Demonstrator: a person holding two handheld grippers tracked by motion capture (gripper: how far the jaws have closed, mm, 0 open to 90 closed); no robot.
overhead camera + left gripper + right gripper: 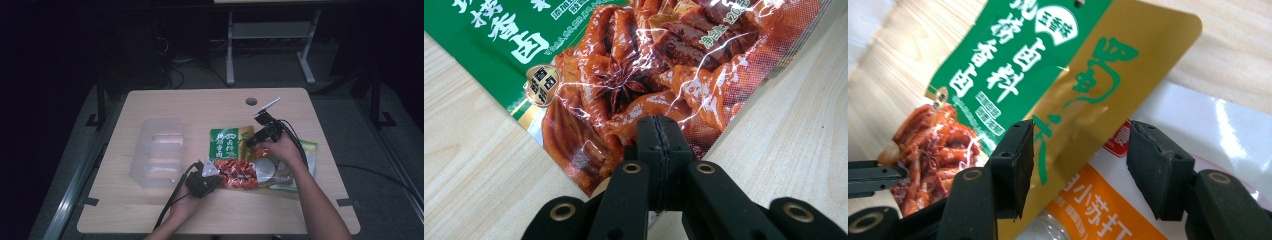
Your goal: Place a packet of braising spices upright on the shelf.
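Two grippers working one glossy pouch (231, 156) lying flat on table (150, 210): left gripper (659, 145) pinching its lower corner, right gripper (1078, 165) gaping around the gold edge. Feeling light, floppy, slippery; gripping sealed edges.

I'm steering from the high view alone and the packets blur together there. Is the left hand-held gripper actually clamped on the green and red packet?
Observer: Yes. The left hand-held gripper is shut on the bottom edge of the green and red packet.
Operator: And the right one?
Observer: The right hand-held gripper is open, its jaws either side of that packet's gold edge, pads not pressing.
Operator: Anything under that edge?
Observer: A white and orange packet lies beneath it.
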